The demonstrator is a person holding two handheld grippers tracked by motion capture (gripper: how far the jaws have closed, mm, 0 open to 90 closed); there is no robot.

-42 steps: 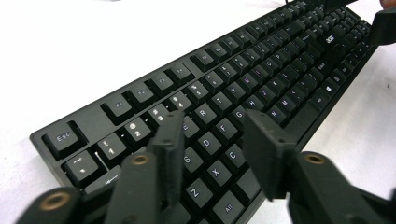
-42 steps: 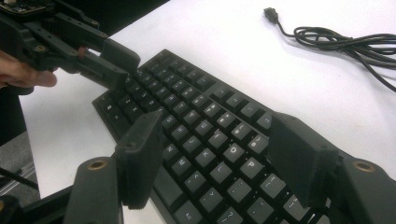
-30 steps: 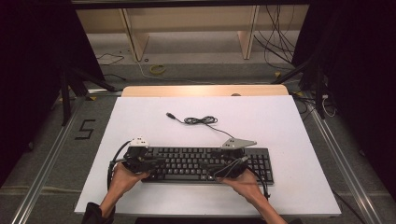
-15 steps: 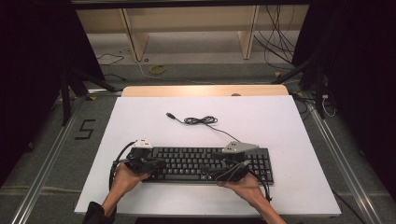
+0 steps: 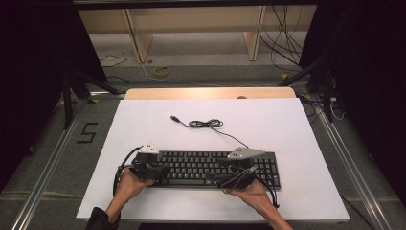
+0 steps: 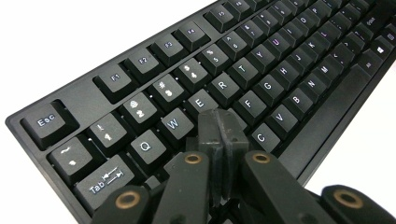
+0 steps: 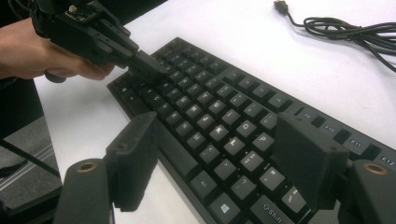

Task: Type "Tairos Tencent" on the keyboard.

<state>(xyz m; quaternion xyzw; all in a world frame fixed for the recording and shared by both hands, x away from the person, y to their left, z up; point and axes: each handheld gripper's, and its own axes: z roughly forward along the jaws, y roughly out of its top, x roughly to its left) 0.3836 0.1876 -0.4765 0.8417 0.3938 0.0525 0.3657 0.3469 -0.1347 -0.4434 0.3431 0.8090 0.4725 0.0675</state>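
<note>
A black keyboard (image 5: 201, 167) lies near the front of the white table top, and its cable (image 5: 206, 123) coils behind it. My left gripper (image 5: 160, 168) is shut with nothing in it. Its closed tips (image 6: 221, 122) rest over the keys just below W and E on the keyboard (image 6: 261, 60). My right gripper (image 5: 219, 172) is open over the keyboard's right half, and its jaws have just been opening. In the right gripper view its pads (image 7: 299, 144) straddle the key rows (image 7: 210, 93) without pressing on anything. The left gripper (image 7: 149, 65) points onto the far end.
The white board (image 5: 287, 124) has free room behind and to both sides of the keyboard. The cable's USB plug (image 5: 174, 118) lies loose at mid-table. A wooden strip (image 5: 210, 92) edges the far side. Metal rails (image 5: 45, 172) flank the table.
</note>
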